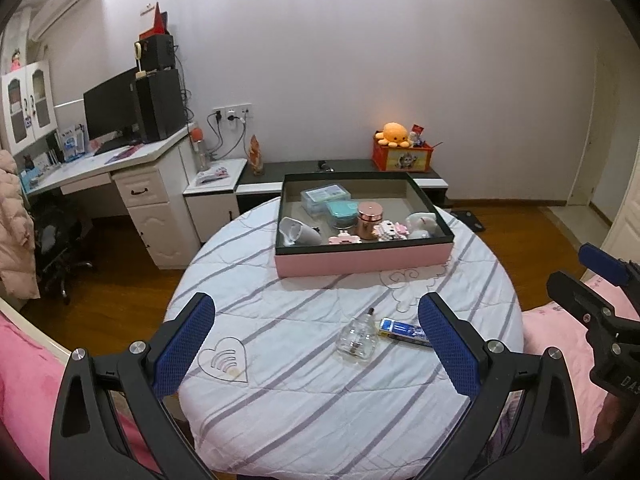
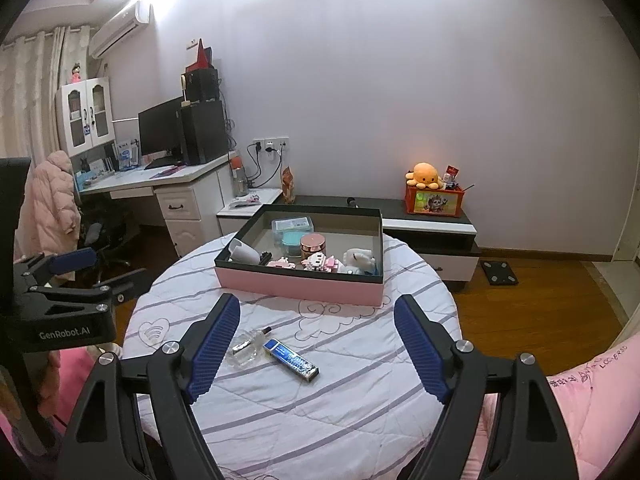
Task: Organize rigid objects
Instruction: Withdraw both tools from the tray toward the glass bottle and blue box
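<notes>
The left gripper [image 1: 316,344] hung over the near edge of the round table [image 1: 280,408], its blue pads spread wide with nothing pinched between them. The right gripper [image 2: 316,354] was likewise spread and empty above the same striped cloth.

In the left wrist view, a small clear glass bottle [image 1: 357,340] lay on the cloth just past the centre of the frame toward 5 o'clock, and a flat blue box [image 1: 404,332] lay just beside it at the bottle's 3 o'clock (whether they touched could not be told). From the right wrist view the same bottle [image 2: 247,347] sat close to the left pad, with the blue box [image 2: 291,360] at its 4 o'clock.

Beyond them, at 12 o'clock, stood the pink tray [image 1: 360,262], already holding a copper-lidded jar [image 1: 369,220], a teal tin [image 1: 341,213], a clear plastic case [image 1: 324,196], pink block figures [image 1: 390,232], a white cup on its side [image 1: 298,232] and a white plush toy [image 1: 422,226].
</notes>
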